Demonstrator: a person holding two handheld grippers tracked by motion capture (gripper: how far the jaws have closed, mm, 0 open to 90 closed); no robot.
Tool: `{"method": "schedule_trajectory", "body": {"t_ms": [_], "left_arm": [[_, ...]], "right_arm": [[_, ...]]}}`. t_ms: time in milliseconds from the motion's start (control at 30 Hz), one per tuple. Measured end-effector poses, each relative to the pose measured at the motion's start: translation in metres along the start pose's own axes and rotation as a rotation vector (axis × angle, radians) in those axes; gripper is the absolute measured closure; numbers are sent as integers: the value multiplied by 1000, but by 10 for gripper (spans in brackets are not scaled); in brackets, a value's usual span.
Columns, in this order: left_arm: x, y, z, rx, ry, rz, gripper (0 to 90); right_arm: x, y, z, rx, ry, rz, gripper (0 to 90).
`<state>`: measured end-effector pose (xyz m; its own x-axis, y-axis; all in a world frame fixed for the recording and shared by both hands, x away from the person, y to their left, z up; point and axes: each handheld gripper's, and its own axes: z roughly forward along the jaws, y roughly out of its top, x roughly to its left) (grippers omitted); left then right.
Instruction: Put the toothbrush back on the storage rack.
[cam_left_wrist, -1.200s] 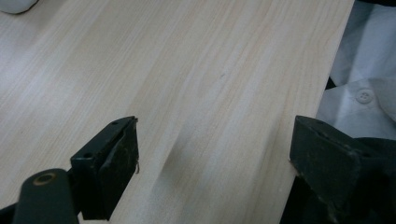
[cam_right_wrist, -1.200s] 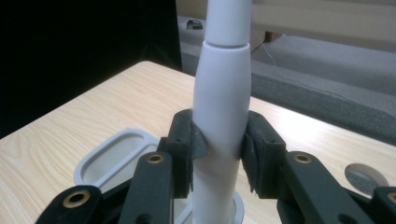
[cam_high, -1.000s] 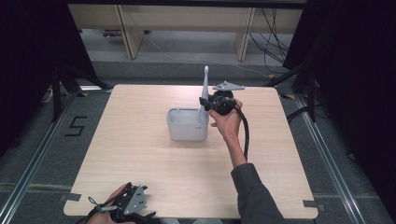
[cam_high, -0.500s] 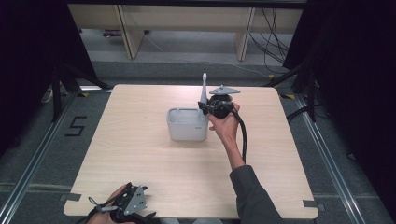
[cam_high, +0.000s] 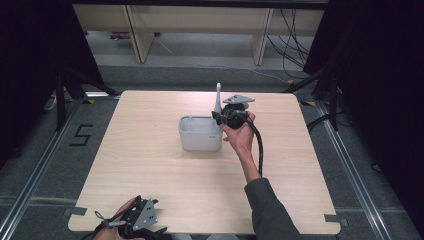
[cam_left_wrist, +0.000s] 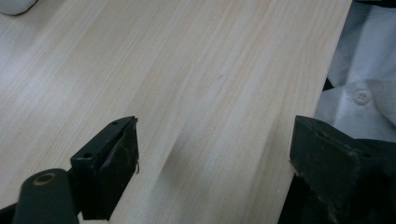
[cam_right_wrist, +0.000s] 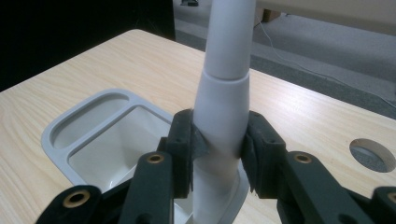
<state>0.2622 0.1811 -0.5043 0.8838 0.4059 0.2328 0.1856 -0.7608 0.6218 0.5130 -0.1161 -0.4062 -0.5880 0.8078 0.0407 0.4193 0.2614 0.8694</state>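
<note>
A white tapered handle stands upright, and my right gripper is shut on its thicker lower part. It is held at the right rim of a light grey container that has a narrow slot and a larger square well. The jaws hide the handle's lower end. My left gripper rests at the table's near left edge, open, with bare wood between its jaws.
The wooden table has a round hole to the right of the handle. White cloth lies past the table edge beside the left gripper. Shelving legs and cables stand on the floor beyond the far edge.
The right gripper with the white handle has sunk slightly and drifted a little left at the container's rim. The left gripper has stayed put.
</note>
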Motion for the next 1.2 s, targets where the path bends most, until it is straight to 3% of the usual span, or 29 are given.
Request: {"method": "schedule_trajectory", "body": {"t_ms": [33, 167, 267, 367, 467, 600, 633, 733, 767, 867, 933, 1000, 1033, 1100, 1133, 1167, 1200], "left_arm": [[0, 0, 0, 1, 0, 0, 153], [0, 0, 0, 1, 0, 2, 153], [0, 0, 0, 7, 2, 4, 153], [0, 0, 0, 4, 1, 5, 153], [0, 0, 0, 6, 3, 3, 153], [0, 0, 0, 3, 1, 1, 153], [0, 0, 0, 6, 3, 3, 154], [0, 0, 0, 2, 0, 2, 153], [0, 0, 0, 1, -1, 0, 153], [0, 0, 0, 7, 1, 5, 153], [0, 0, 0, 5, 1, 4, 153], [0, 0, 0, 9, 1, 8, 153], [0, 0, 0, 13, 2, 7, 153], [0, 0, 0, 8, 1, 8, 153], [0, 0, 0, 7, 0, 7, 153], [0, 0, 0, 9, 1, 8, 154], [0, 0, 0, 10, 1, 7, 153]], "right_arm": [[-1, 0, 0, -2, 2, -20, 664], [-1, -2, 1, 12, -7, 9, 664], [-4, -4, 2, 2, -8, -22, 664], [-2, -6, 2, 14, -13, 11, 665], [-4, -7, 3, 14, 2, -4, 665], [-2, -9, 5, 24, -6, 12, 667], [-4, -9, 6, 18, -14, -16, 668], [-2, -11, 7, 31, -9, 10, 670], [-3, -11, 6, 35, -19, -13, 672], [-2, -11, 7, 22, -2, 17, 675], [-2, -9, 5, 13, -4, -9, 675], [-1, -9, 5, 9, 6, 4, 674], [-2, -8, 4, 0, 4, -14, 660], [-1, -8, 3, 12, 4, 11, 598], [-2, -8, 3, 6, -6, -1, 580], [-1, -8, 3, 4, -3, 22, 571], [-3, -8, 2, 1, -5, -1, 560]]}}
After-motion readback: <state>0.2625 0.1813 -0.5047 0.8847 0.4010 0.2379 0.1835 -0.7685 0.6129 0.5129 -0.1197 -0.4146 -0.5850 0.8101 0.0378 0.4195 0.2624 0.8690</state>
